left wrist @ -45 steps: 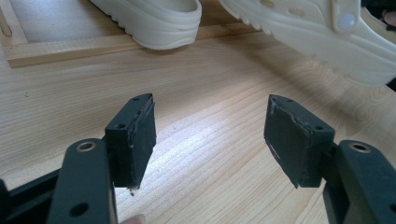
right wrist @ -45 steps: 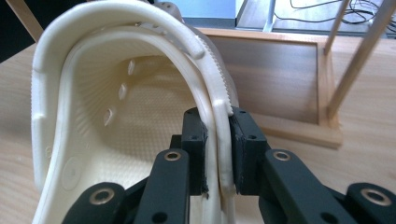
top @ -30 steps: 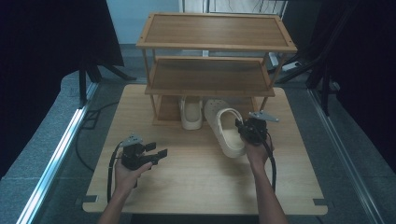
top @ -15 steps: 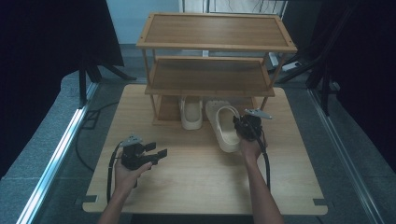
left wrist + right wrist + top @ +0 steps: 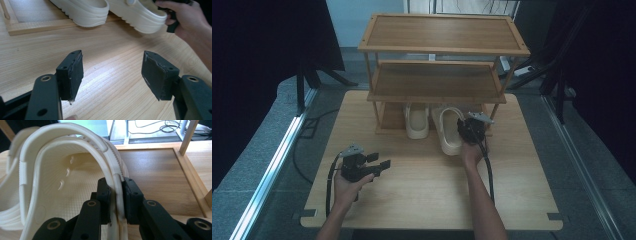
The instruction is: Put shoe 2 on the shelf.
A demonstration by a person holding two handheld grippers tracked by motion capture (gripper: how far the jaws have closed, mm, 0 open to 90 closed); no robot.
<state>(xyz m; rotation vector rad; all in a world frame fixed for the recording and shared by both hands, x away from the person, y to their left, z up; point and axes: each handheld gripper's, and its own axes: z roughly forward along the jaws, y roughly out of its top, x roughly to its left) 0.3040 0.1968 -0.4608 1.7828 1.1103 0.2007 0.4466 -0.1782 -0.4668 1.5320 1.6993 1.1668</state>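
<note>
Wooden desk (image 5: 427, 200) scene: right claw (image 5: 117, 195) clamped a white clog's (image 5: 451, 132) rim beside the shoe rack (image 5: 377, 97).
Left claw (image 5: 112, 72) rested wide open, empty; sliding the clog level beside its mate (image 5: 417, 122) looked wisest.

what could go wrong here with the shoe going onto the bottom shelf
The right gripper pinches only the thin side wall of the shoe, so the soft rim could bend or slip free. The other shoe sits close beside it on the bottom shelf and may get nudged. The rack's post stands near the gripper and could be bumped.
</note>
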